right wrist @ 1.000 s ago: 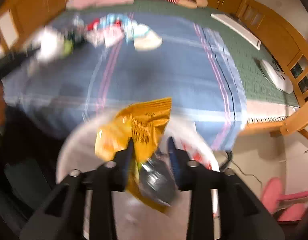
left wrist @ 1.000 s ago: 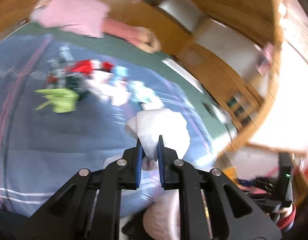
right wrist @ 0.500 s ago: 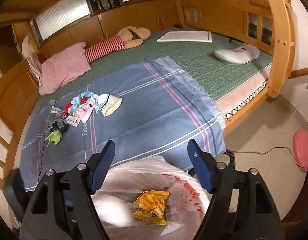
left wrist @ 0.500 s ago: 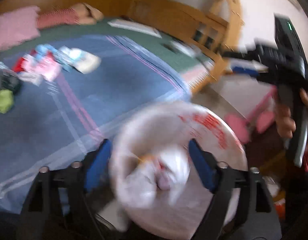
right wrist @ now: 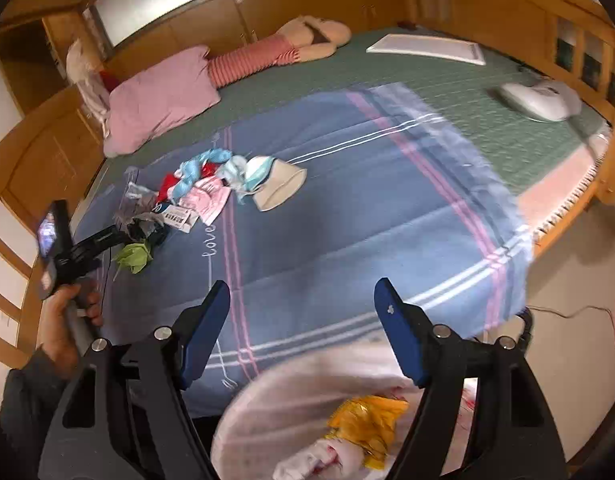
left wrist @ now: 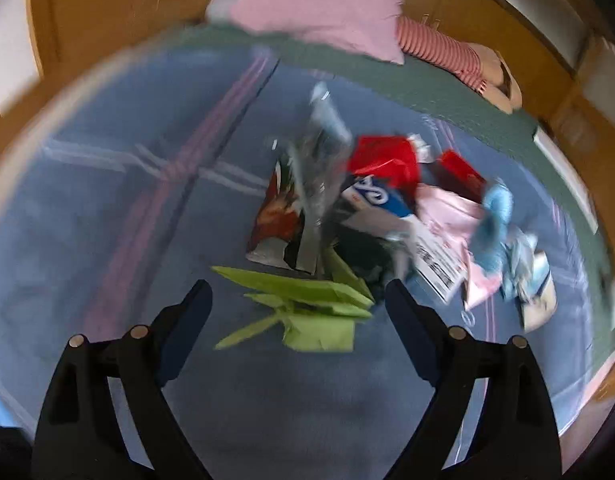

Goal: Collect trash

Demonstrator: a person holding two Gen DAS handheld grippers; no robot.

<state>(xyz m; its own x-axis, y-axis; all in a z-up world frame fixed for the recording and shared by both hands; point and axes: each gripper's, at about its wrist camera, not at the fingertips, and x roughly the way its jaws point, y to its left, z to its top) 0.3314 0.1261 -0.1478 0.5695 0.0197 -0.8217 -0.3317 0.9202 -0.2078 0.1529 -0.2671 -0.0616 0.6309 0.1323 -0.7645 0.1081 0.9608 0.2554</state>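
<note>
Only from the right wrist does the white trash bag [right wrist: 291, 400] show, near, holding a yellow wrapper [right wrist: 367, 424]. Both the left hand-held gripper [left wrist: 297, 300] and right hand-held gripper [right wrist: 301, 300] have just spread, empty. Crumpled green paper [left wrist: 307, 308] fronts the blurred litter pile [left wrist: 387, 208].

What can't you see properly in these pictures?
- Left wrist view: the trash pile is smeared by motion blur, so the wrapper print is unreadable.
- Right wrist view: the white bag is blurred and cut off by the bottom edge; the gripper fingers cover part of it.
- Right wrist view: the yellow wrapper has lettering too blurred to read.
</note>
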